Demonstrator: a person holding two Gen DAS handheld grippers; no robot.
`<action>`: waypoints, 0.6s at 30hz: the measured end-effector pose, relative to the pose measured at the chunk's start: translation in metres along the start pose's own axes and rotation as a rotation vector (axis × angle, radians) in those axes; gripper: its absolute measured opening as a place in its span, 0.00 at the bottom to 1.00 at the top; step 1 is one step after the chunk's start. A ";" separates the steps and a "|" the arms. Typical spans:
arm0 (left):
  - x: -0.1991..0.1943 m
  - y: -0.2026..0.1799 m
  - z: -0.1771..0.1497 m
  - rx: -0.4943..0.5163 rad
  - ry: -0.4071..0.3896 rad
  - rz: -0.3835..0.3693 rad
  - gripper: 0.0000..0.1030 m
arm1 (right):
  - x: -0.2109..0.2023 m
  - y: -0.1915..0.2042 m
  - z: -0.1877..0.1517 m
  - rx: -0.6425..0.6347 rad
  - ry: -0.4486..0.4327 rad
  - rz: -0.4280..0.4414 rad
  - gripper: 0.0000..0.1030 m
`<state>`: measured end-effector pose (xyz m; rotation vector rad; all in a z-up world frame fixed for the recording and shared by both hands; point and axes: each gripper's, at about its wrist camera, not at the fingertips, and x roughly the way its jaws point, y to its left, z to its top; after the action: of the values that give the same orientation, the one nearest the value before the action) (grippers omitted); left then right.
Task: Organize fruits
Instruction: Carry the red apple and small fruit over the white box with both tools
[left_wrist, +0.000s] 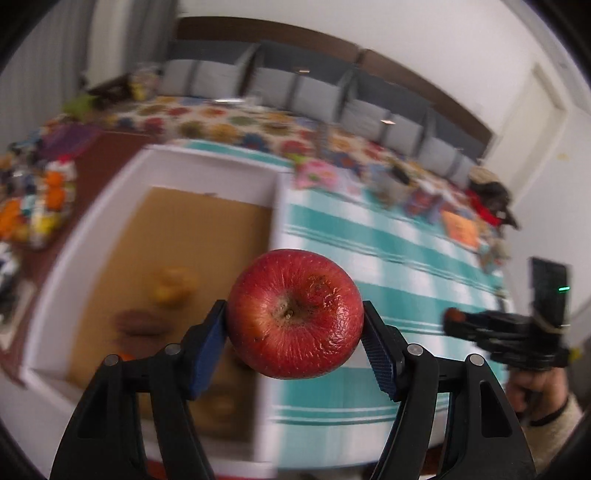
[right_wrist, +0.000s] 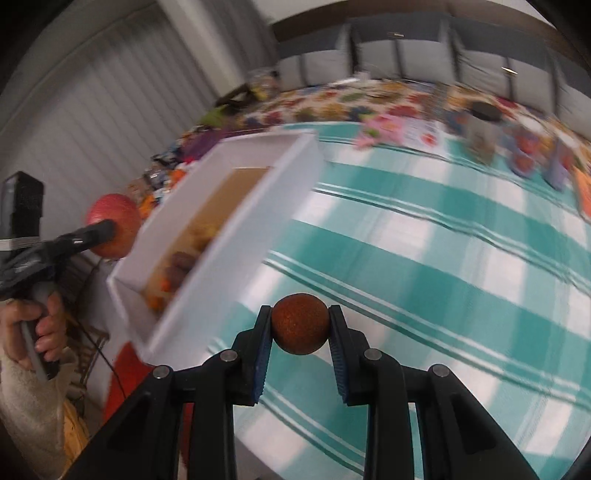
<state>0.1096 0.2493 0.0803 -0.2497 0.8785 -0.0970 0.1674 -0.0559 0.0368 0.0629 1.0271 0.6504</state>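
Red apple (left_wrist: 294, 314) clamped in left claw (left_wrist: 295, 339), small brown fruit (right_wrist: 300, 324) in right claw (right_wrist: 300, 332)

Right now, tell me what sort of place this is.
Probably a home living room: a long row of grey sofa cushions lines the wall, a table wears a teal checked cloth, and a white box holds fruit.

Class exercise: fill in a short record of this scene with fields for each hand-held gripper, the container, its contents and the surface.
Left hand-held gripper: shut on red apple
Right hand-held gripper: shut on small brown round fruit
Container: white box, brown floor
Contents: several fruits, too blurred to name
Surface: teal-and-white checked cloth
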 end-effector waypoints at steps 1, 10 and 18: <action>0.002 0.020 -0.002 -0.011 0.013 0.049 0.69 | 0.009 0.020 0.009 -0.030 0.009 0.030 0.29; 0.064 0.116 -0.059 -0.119 0.220 0.240 0.69 | 0.150 0.171 0.049 -0.274 0.200 0.114 0.29; 0.090 0.120 -0.078 -0.098 0.302 0.232 0.70 | 0.242 0.188 0.050 -0.286 0.374 0.006 0.32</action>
<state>0.1045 0.3348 -0.0653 -0.2255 1.2088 0.1282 0.2029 0.2372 -0.0592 -0.3162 1.2815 0.8274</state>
